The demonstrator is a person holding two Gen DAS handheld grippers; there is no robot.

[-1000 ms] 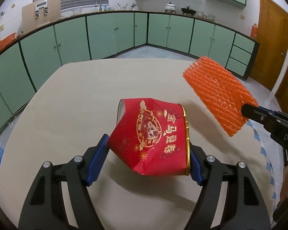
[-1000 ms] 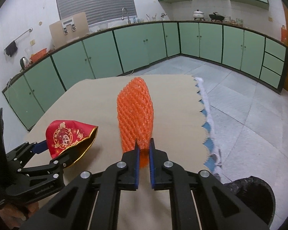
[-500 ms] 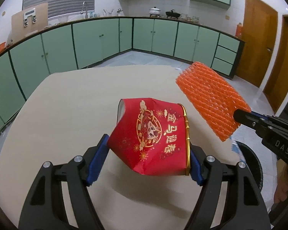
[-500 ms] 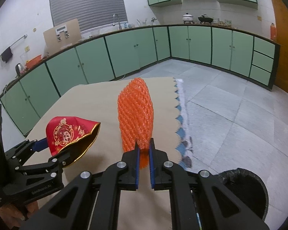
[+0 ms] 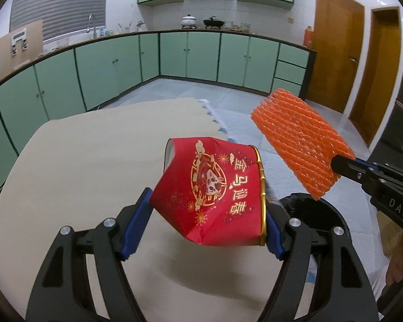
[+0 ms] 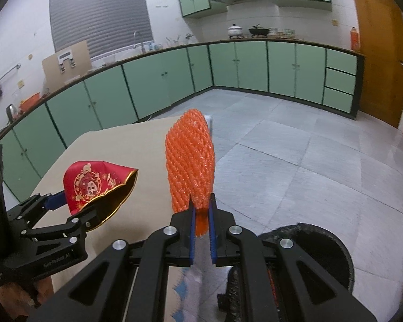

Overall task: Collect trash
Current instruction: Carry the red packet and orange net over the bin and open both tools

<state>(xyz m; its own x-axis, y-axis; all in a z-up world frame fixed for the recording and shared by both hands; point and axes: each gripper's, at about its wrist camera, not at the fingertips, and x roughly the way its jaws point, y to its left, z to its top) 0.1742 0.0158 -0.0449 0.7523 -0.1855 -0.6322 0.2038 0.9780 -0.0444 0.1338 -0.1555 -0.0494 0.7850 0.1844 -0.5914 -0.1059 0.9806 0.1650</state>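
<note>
A crumpled red paper packet [image 5: 215,187] with gold print hangs above the beige table [image 5: 80,161], and my left gripper [image 5: 208,206] is shut on its two sides. In the right wrist view the same red packet [image 6: 94,185] shows at the left in the left gripper [image 6: 75,209]. An orange foam net sleeve [image 6: 190,161] stands up from my right gripper [image 6: 201,206], which is shut on its lower end. From the left wrist, the orange sleeve [image 5: 301,139] is held out past the table's right edge. A black trash bin [image 6: 322,238] stands on the floor below it, also seen as the bin [image 5: 317,209].
Green cabinets [image 6: 161,80] run along the far walls under a counter with pots. Wooden doors [image 5: 333,53] stand at the right. Grey floor tiles [image 6: 295,147] lie beyond the table. A blue-patterned cloth edge [image 5: 215,118] fringes the table's right side.
Both grippers have swung to the right with their loads, from over the table to its right edge. The black bin has come into view beneath them.
</note>
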